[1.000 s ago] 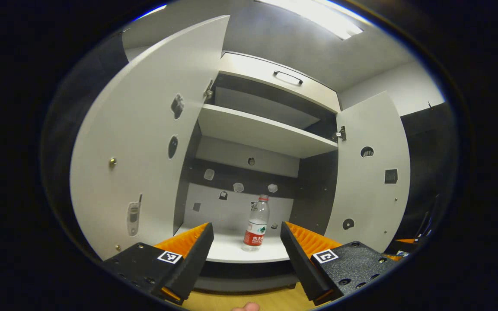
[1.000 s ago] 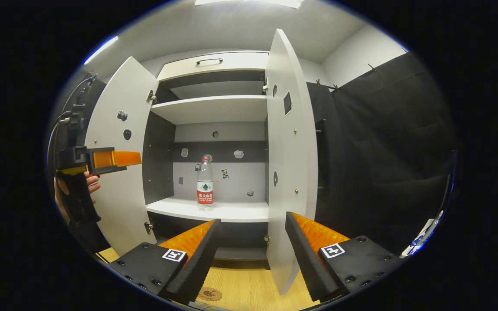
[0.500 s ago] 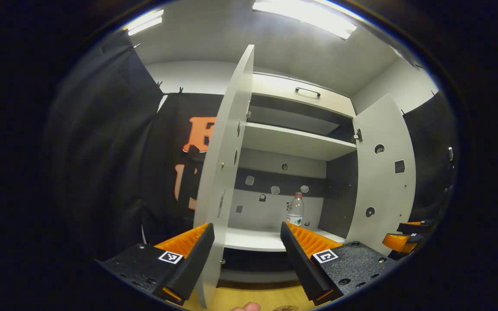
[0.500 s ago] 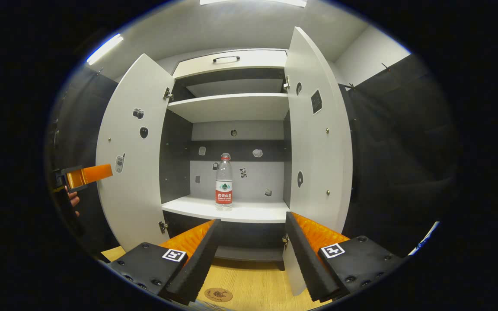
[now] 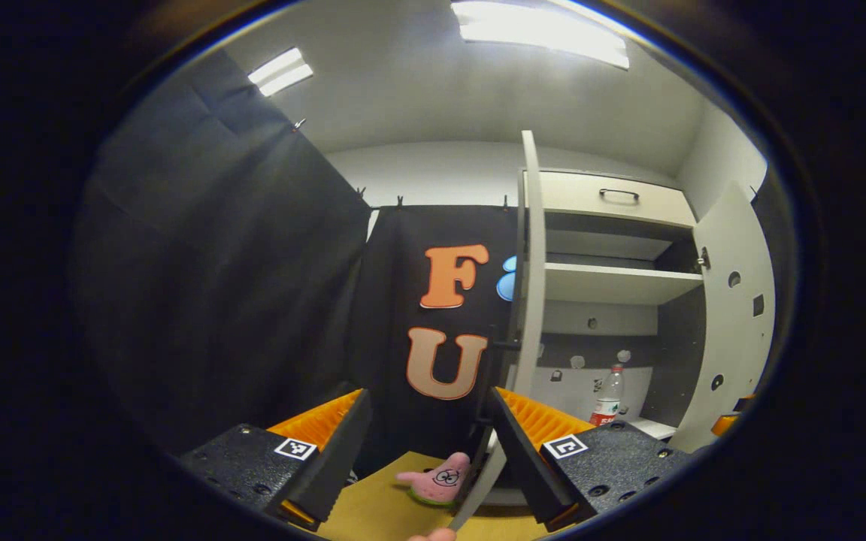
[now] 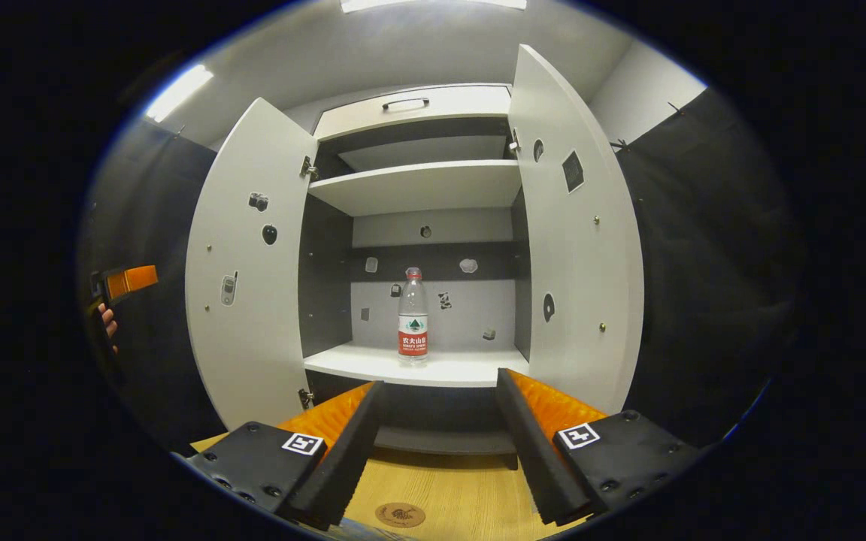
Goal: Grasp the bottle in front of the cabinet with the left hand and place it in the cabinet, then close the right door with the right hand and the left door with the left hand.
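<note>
**On the lower shelf: bottle stands inside, both doors open**

On the lower shelf (image 6: pixel 433 370) of the cabinet (image 6: pixel 418 113) the bottle (image 6: pixel 413 317) stands upright, near the middle, its red label facing out and its cap below the dark band on the back wall. In the left gripper view the same bottle (image 5: pixel 608 396) shows partly behind that gripper's own finger.

Both doors stand wide open. In the right gripper view the left door (image 6: pixel 252 270) and the right door (image 6: pixel 576 233) flare outward on either side of the shelves. The right tongs (image 6: pixel 437 451) are spread, holding nothing, low in front of the cabinet above the wooden floor (image 6: pixel 463 496).

The left tongs (image 5: pixel 422 451) are likewise spread and empty. They face the outer edge of the left door (image 5: pixel 527 285), seen almost edge-on, with the black cloth wall (image 5: pixel 237 285) to its left. A pink star-shaped plush toy (image 5: pixel 437 477) lies on the floor between the fingers. From the right gripper view, the left tongs (image 6: pixel 121 282) appear far off at the left, beyond the left door, held by a hand (image 6: pixel 108 321).
</note>
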A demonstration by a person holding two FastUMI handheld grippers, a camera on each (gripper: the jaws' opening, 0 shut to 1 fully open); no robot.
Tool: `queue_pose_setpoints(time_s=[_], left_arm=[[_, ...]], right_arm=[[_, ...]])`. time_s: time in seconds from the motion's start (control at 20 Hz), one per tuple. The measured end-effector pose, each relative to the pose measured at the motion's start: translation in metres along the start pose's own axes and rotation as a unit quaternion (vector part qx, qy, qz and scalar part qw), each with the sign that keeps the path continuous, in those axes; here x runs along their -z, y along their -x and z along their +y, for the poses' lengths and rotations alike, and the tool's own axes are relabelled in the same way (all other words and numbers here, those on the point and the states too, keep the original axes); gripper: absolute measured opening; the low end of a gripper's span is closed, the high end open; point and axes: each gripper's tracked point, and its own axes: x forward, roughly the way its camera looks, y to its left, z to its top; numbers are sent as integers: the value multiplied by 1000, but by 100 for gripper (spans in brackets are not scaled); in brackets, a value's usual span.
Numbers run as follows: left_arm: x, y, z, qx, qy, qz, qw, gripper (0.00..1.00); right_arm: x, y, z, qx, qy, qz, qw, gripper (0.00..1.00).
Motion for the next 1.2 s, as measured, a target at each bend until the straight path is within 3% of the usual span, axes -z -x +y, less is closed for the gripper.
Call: queue_pose_setpoints(time_s=[0.2, 0.5, 0.65, 0.7, 1.2], left_arm=[[34, -26, 20, -15, -13, 43, 999, 95], [66, -59, -5, 26, 5, 71, 997, 95], [65, -59, -3, 30, -4, 64, 997, 91], [66, -59, -4, 32, -8, 64, 997, 94], [66, -46, -44, 109, -27, 74, 991, 92]], right_arm=[[-1, 9, -5, 10, 5, 0, 1000, 97], [-1, 19, -18, 35, 9, 5, 999, 97], [-3, 23, -22, 45, 9, 3, 999, 97], [-2, 25, -23, 46, 8, 4, 999, 97], [-4, 29, -27, 49, 9, 0, 999, 97]])
